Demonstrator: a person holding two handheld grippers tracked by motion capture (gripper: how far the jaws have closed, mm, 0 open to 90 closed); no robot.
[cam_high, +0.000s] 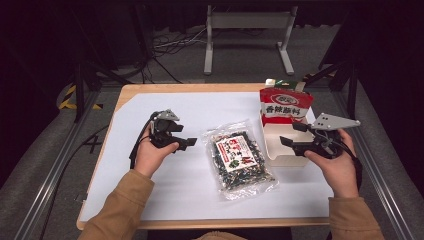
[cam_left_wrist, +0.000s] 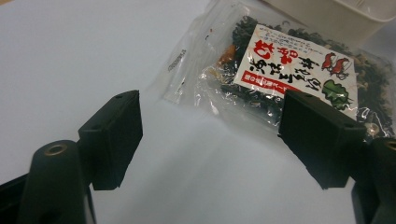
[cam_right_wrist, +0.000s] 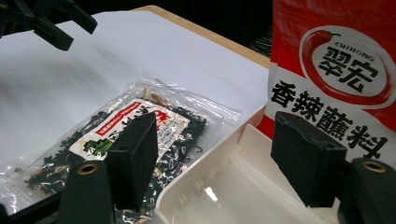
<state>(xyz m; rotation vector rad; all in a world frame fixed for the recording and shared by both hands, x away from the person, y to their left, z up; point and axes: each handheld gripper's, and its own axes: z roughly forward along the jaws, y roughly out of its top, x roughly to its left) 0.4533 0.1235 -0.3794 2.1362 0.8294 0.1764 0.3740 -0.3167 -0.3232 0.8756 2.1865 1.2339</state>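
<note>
**Between the tongs: a seaweed bag waiting to be picked up**

Between our two tongs lies the bag (cam_high: 239, 161), a clear pouch of dark dried seaweed with a red-and-white label, flat on the white sheet (cam_high: 150, 200) that covers the table. We hold the left gripper (cam_high: 184, 141) just to the left of it, jaws spread wide and empty; in the left gripper view the bag's near corner sits ahead of and partly behind the right-hand jaw, not between the two. We hold the right gripper (cam_high: 292, 134) on the bag's other side, over the white bin (cam_high: 284, 159), its jaws also spread and holding nothing. In the right gripper view the bin's open, empty floor lies under the jaws, and the red packet (cam_right_wrist: 336, 70) stands upright at the bin's far end, just beyond the right-hand jaw.

We judge the step in hand to be the approach: neither gripper touches the bag, and it rests well outside the bin, though its right edge lies close to the bin's wall. The likely aim is to put the bag into the bin beside the packet.

The next move calls for one gripper to come down on an edge of the bag. We would take the crinkled clear margin, where the film is thin enough for the jaws to bite. The pouch is slack and slippery, so the pinch should be firm, and the lift should clear the bin's wall. The red packet takes up the far end, so the bag belongs in the near, free part.
</note>
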